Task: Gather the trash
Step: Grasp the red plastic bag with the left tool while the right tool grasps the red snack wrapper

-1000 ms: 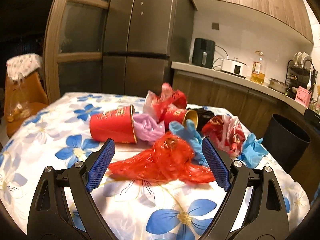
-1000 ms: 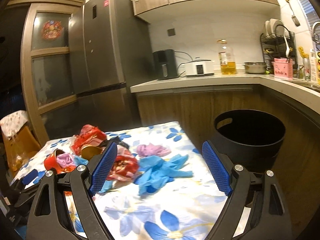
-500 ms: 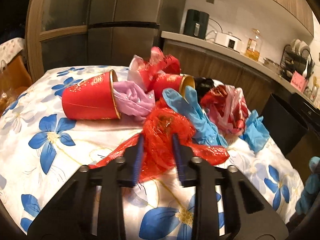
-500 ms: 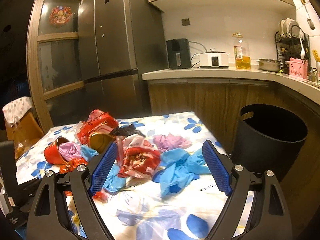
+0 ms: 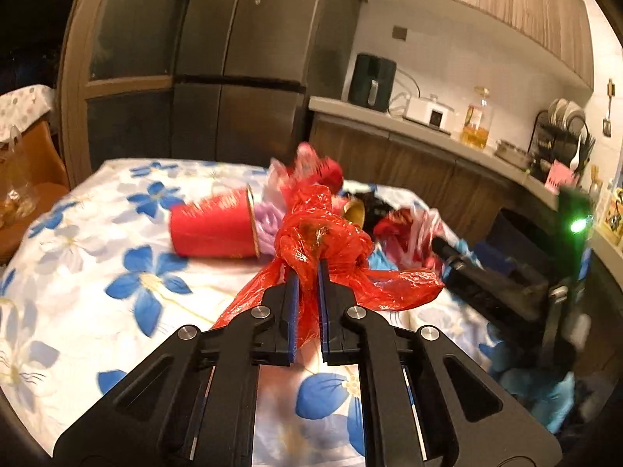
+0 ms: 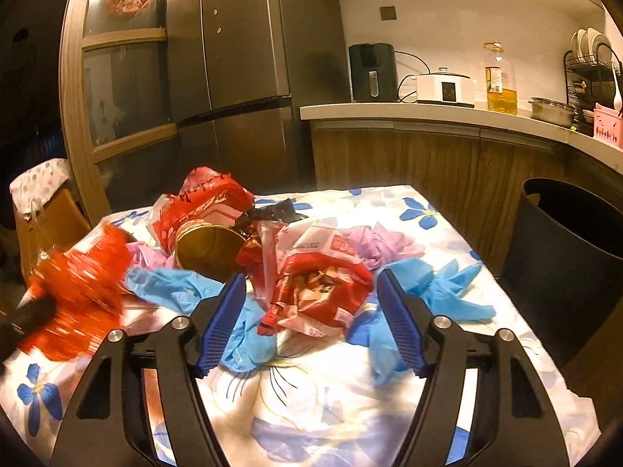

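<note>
Left claw [image 5: 308, 272], at the lower centre of its own view, is clenched on a crumpled red plastic bag [image 5: 323, 245], the film pinched between its blue pads; it appears to have lifted off the counter with the blue-flower cloth [image 5: 97, 272]. Right claw [image 6: 311, 303], low in its view, is closing around a red-and-white snack wrapper [image 6: 315, 284] that lies between its jaws, though the pads do not yet press it.

Collection looks barely begun. Still lying on the cloth are a red paper cup on its side [image 5: 214, 229], a gold-lined cup [image 6: 206, 245], crumpled blue gloves [image 6: 436, 284], a lilac wad of plastic [image 6: 377, 241], a black scrap [image 6: 276, 212] and another red printed bag [image 6: 202, 202]. A black round bin [image 6: 564, 249] stands at the right edge of the frame beside the counter; what it holds cannot be seen. Both pieces still need carrying there, then the rest.
</note>
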Available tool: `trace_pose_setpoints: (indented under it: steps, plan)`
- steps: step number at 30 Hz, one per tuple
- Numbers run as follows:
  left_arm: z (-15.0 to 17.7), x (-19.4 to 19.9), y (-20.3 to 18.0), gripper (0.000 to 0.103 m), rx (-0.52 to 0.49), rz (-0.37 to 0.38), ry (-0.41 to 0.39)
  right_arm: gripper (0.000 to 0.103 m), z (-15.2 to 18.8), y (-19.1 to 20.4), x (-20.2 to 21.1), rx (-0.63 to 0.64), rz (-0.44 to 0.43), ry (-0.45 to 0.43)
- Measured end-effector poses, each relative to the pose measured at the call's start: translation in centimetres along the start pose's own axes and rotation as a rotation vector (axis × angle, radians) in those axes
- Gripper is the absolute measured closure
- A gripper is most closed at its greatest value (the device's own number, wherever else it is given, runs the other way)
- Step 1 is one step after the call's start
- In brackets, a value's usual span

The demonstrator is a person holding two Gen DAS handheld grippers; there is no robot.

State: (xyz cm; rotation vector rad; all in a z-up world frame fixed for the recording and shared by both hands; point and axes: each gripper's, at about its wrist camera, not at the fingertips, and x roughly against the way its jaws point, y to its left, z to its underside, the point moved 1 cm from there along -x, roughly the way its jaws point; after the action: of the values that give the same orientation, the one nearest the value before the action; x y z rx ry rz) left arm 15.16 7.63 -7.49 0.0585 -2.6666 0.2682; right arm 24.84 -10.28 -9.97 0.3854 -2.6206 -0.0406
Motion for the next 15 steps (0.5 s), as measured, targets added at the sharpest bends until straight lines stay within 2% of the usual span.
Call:
trace_pose_setpoints:
  steps: [5, 7, 11, 12, 15]
  plan:
    - [-0.9, 1.3, 0.5, 0.095, 0.016, -0.007, -0.044, 0.051, 0.1, 0.7, -1.7, 0.010, 0.015, 0.039]
    - [-1.1, 1.4, 0.6, 0.095, 0.019, -0.007, -0.047, 0.062, 0.2, 0.8, -2.4, 0.008, 0.018, 0.060]
    - [-1.2, 1.5, 0.6, 0.095, 0.022, -0.005, -0.046, 0.078, 0.5, 0.9, -3.1, 0.014, 0.018, 0.094]
    - [-1.2, 1.5, 0.6, 0.095, 0.021, -0.005, -0.046, 0.091, 0.5, 1.0, -3.0, 0.017, 0.009, 0.092]
    - [-1.2, 1.6, 0.7, 0.095, 0.022, -0.005, -0.049, 0.093, 0.5, 1.1, -2.4, 0.025, -0.010, 0.082]
